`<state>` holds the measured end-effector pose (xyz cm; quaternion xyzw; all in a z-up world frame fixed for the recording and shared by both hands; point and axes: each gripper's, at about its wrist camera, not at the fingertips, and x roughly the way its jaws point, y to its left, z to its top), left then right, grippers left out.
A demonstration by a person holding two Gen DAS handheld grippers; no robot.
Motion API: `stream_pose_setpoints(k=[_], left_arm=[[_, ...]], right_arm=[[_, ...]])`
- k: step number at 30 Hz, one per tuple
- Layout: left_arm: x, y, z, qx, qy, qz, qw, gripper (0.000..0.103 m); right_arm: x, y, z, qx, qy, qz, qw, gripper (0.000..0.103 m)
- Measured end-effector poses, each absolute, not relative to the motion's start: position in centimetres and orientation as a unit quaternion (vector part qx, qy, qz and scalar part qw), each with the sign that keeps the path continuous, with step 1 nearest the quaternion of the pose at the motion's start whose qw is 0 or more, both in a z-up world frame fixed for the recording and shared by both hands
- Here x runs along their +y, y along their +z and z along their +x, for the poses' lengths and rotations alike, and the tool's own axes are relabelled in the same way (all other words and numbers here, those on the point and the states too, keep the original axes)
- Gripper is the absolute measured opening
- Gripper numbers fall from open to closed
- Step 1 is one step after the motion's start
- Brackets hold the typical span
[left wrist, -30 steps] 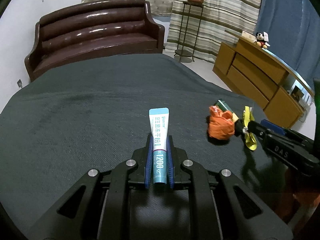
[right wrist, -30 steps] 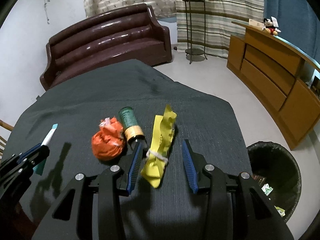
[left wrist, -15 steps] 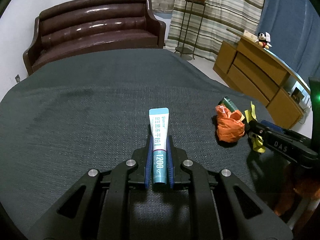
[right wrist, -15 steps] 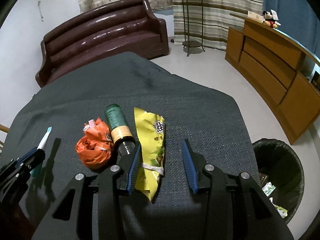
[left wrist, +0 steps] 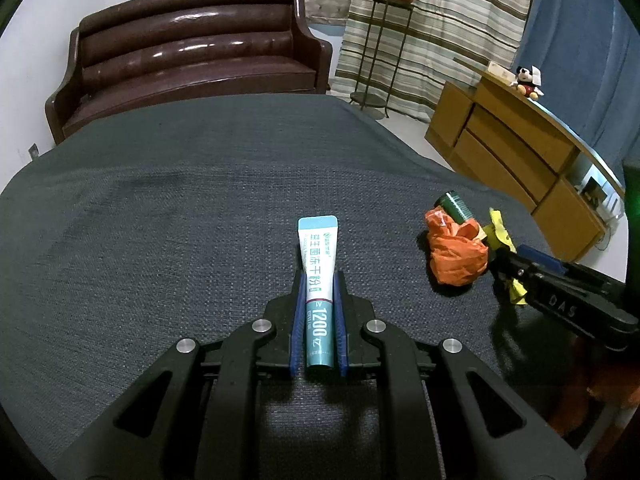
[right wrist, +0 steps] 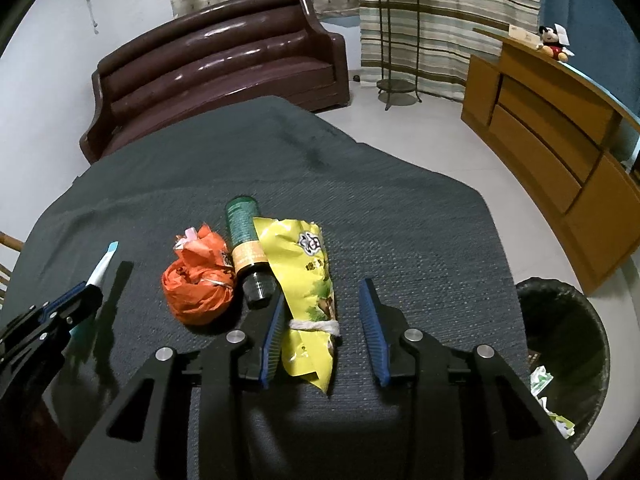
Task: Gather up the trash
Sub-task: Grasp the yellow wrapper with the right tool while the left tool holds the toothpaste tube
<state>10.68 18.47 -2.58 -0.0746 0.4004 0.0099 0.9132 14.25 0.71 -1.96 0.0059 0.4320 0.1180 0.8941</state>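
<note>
My left gripper (left wrist: 318, 276) is shut on a teal and white tube (left wrist: 318, 264), held a little above the dark grey tablecloth (left wrist: 160, 220). My right gripper (right wrist: 324, 292) straddles a yellow snack bag (right wrist: 304, 264) lying on the cloth, and its jaws are closing. The left pad touches the bag while the right pad stands clear of it. An orange crumpled plastic bag (right wrist: 198, 292) and a green bottle (right wrist: 244, 232) with a black cap lie just left of the yellow bag. In the right wrist view the left gripper (right wrist: 86, 294) and tube (right wrist: 105, 260) show at the far left.
A black trash bin (right wrist: 568, 344) holding some scraps stands on the floor at the table's right edge. Beyond the table are a brown leather sofa (left wrist: 192, 60), a wooden cabinet (right wrist: 560, 140) on the right, and a metal plant stand (right wrist: 396, 40) by the curtains.
The right gripper has shifted so the yellow bag now lies against its left pad, and its jaws have narrowed a little. The left gripper still holds the tube in place.
</note>
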Motion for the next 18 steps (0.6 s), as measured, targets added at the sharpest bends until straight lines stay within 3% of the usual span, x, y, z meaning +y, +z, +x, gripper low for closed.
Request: stream_pose_setpoints(k=[18], left_arm=[[18.7, -2.2, 10.5, 0.397, 0.013, -0.079, 0.914, 0.013]], right_arm=[[0.7, -2.2, 13.2, 0.427, 0.117, -0.008, 0.896, 0.026]])
